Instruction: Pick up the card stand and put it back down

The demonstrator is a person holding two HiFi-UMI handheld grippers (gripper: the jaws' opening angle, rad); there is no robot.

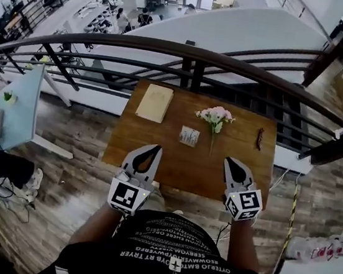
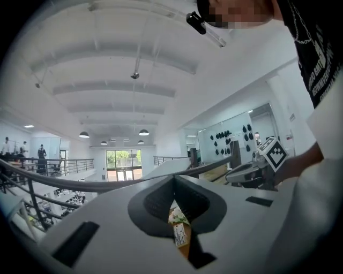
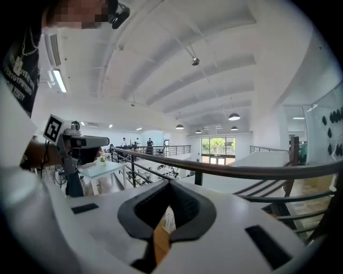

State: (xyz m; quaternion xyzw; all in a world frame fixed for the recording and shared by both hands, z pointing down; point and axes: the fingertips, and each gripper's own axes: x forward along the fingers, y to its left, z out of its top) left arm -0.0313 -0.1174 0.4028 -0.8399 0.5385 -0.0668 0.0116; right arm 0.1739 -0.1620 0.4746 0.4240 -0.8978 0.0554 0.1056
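- The card stand [image 1: 189, 136] stands upright near the middle of the wooden surface [image 1: 155, 162], its printed face turned toward the person. Nothing touches it, so it reads either as not yet picked up or as already set back down, and I cannot tell which.
- The left gripper [image 1: 150, 152] hangs nearer the person than the card stand and off to its left. Its jaws are closed tip to tip with nothing between them. In the left gripper view, the stand shows only through the hollow behind the tips.
- The right gripper [image 1: 233, 166] hangs nearer the person than the card stand and to its right, jaws likewise pressed together and empty.
- Both grippers sit over the near edge of the surface, well apart from the stand. That looks like a resting or ready pose rather than a reach.
- A sprig of flowers [image 1: 215, 115] lies just right of the card stand with its stem running alongside. A grasp would likely do best from the stand's left or from above, to avoid dragging the stem.
- A tan book [image 1: 154, 103] lies left of and beyond the card stand, and a small dark object [image 1: 259, 138] lies well to its right. Both are clear of any lift.
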